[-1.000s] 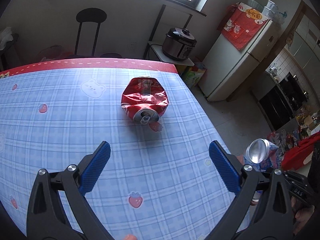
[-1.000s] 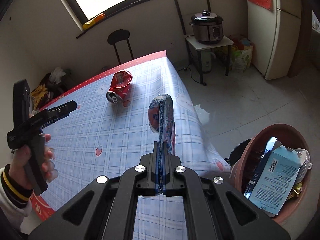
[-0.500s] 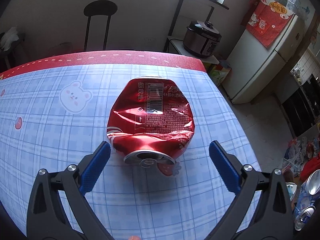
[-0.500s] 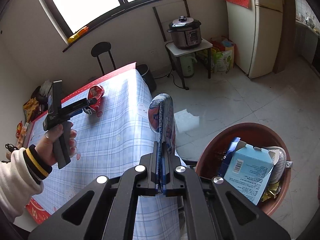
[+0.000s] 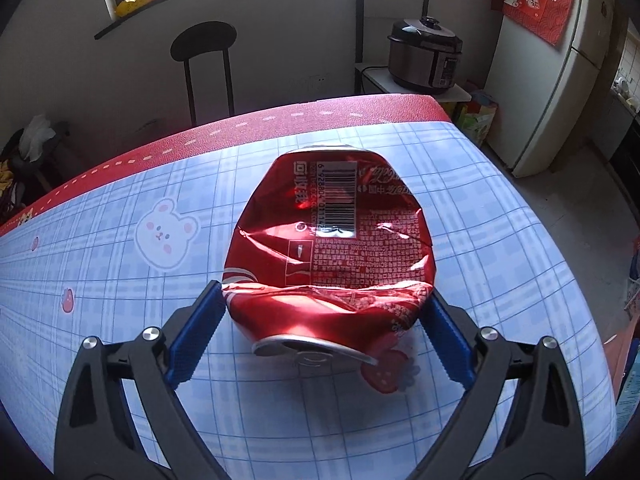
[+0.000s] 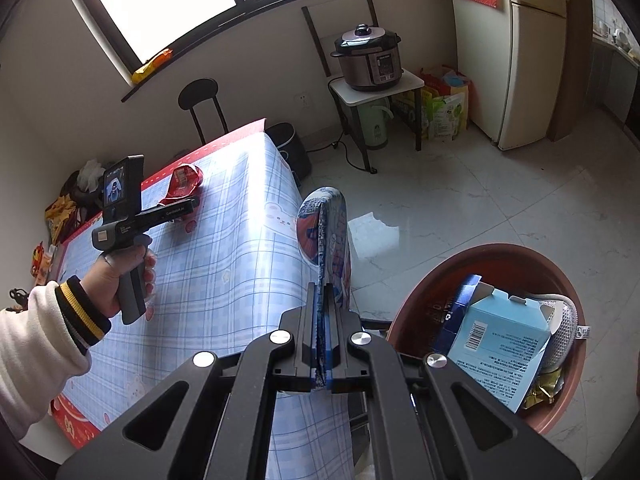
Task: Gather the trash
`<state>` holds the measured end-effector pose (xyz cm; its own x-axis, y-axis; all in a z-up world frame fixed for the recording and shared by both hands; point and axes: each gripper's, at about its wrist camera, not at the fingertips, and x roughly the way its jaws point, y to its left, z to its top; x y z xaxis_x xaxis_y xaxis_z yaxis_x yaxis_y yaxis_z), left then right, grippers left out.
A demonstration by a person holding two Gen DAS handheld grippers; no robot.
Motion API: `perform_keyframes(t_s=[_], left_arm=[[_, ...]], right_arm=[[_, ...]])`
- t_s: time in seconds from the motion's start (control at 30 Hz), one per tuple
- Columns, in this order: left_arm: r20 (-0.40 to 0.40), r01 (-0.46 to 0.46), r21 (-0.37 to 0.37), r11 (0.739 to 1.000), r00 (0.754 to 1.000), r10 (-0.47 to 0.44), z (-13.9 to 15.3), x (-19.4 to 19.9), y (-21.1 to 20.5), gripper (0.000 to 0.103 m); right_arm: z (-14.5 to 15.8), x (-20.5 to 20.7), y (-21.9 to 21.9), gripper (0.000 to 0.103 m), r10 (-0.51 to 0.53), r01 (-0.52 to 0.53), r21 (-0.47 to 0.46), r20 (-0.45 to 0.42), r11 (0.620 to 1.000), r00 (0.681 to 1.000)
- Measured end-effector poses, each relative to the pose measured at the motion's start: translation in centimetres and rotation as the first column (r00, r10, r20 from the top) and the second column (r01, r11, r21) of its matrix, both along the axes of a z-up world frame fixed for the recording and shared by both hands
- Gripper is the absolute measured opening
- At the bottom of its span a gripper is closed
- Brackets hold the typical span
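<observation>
A crushed red can (image 5: 332, 240) lies on the blue checked tablecloth (image 5: 120, 320), its opening toward me. My left gripper (image 5: 326, 300) straddles its near end; the jaws are closing, and both blue pads (image 5: 196, 332) touch the can's sides. The right wrist view shows that same left gripper (image 6: 176, 210), held by a hand, low over the red can (image 6: 186, 178). My right gripper (image 6: 324, 292) is shut on a flattened blue patterned can (image 6: 324, 232), held upright off the table's corner, left of the brown basin (image 6: 416, 292).
The basin on the floor holds a light blue box (image 6: 500, 344), a dark blue carton and other scraps. Past the table stand a black chair (image 5: 208, 60), a pressure cooker (image 6: 368, 56) on a small stand and a fridge (image 6: 532, 60). White tiled floor lies to the right.
My left gripper came forward and down over the red can, and its jaws narrowed onto the can's sides. The right gripper swung right off the table toward the basin, then held still.
</observation>
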<state>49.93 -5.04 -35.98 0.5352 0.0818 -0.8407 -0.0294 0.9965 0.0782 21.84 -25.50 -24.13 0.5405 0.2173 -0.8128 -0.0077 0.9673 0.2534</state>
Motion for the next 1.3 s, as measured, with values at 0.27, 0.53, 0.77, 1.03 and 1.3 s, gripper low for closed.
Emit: perform_keyframes(t_s=[0.27, 0.53, 0.77, 1.03, 1.3], left_arm=[[0.008, 0.038, -0.084, 0.996, 0.999, -0.037, 0.9, -3.7, 2.0, 0.082], [0.015, 0.141, -0.058, 0.988, 0.99, -0.14, 1.8, -8.9, 3.0, 0.066], [-0.016, 0.146, -0.118, 0.982, 0.989, -0.149, 1.7, -13.0, 4.6, 0.019], [-0.007, 0.13, -0.218, 0.967, 0.991, -0.134, 2.8, -16.9, 5.6, 0.037], [-0.082, -0.125, -0.611, 0.781, 0.992, 0.095, 2.2, -16.2, 9.6, 0.062]], right_arm=[[0.4, -0.1, 0.4, 0.003, 0.012, -0.012, 0.017, 0.012, 1.0, 1.0], [0.5, -0.8, 1.9, 0.003, 0.044, -0.044, 0.033, 0.011, 0.998, 0.999], [0.7, -2.0, 2.6, 0.003, 0.052, -0.053, 0.041, 0.014, 0.998, 0.999], [0.6, -3.8, 2.5, 0.003, 0.038, -0.038, 0.053, 0.006, 0.998, 0.999], [0.4, -4.6, 2.8, 0.003, 0.028, -0.028, 0.046, -0.001, 0.999, 1.0]])
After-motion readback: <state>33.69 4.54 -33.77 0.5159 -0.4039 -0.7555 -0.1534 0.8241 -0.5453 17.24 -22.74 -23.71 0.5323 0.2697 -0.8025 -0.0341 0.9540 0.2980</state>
